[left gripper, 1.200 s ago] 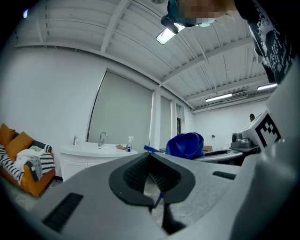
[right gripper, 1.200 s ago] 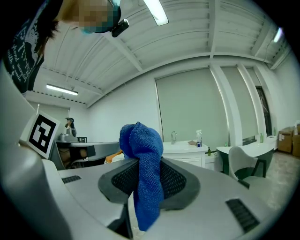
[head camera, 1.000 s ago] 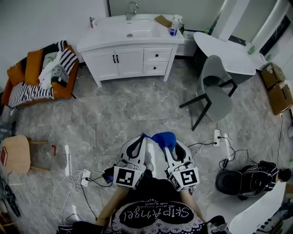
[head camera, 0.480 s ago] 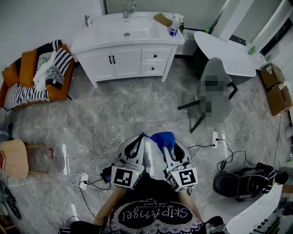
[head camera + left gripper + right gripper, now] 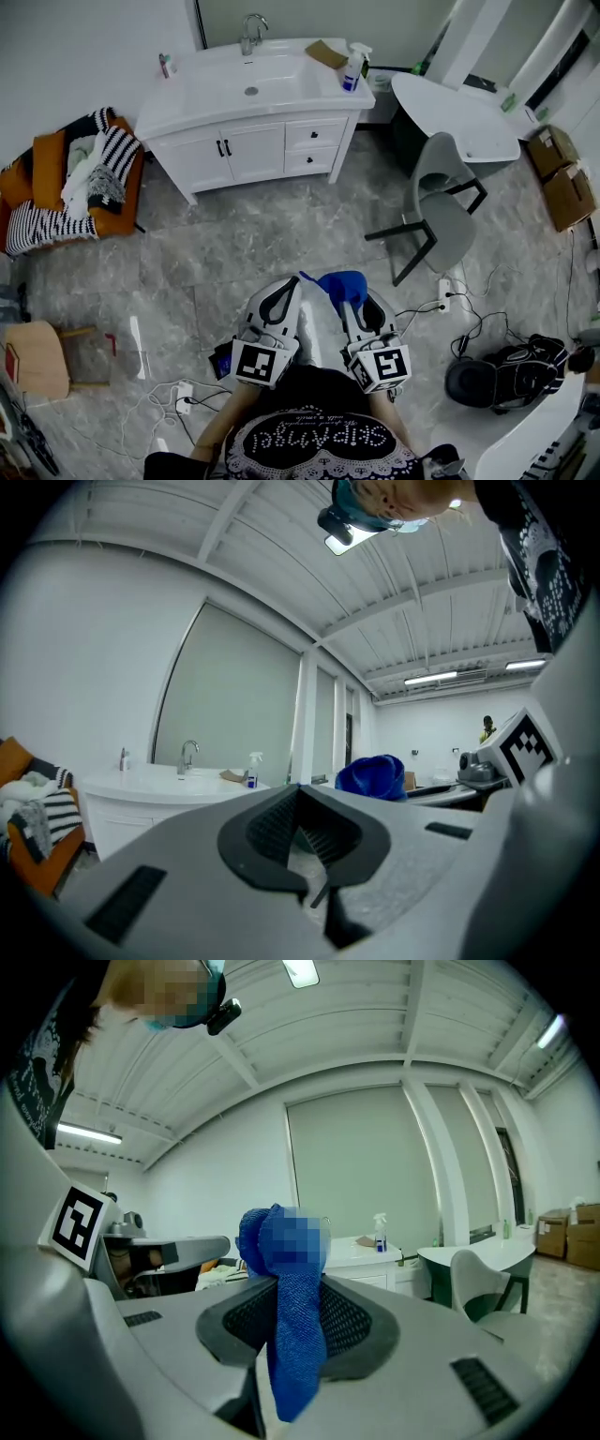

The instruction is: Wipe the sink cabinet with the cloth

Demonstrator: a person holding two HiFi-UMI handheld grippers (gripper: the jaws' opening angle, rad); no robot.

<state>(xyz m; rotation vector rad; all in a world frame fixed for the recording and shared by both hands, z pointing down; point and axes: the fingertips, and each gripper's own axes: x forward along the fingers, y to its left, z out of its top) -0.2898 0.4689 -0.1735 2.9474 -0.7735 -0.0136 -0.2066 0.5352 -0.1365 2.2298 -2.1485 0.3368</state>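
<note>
The left gripper (image 5: 300,794) is seen with its jaws closed together, nothing held between them. A blue cloth (image 5: 372,775) is shown beyond, and the white sink cabinet (image 5: 141,794) is seen at left.

— Bright?
— Evenly, from long white ceiling strip lamps (image 5: 302,971). The white two-door sink cabinet (image 5: 253,150) casts only a soft shadow; the glossy grey marble floor (image 5: 281,234) carries a pale glare streak.
— Sharp?
— Head view yes, bowed at edges. Gripper views: fisheye, black corners, blurred foreground.
</note>
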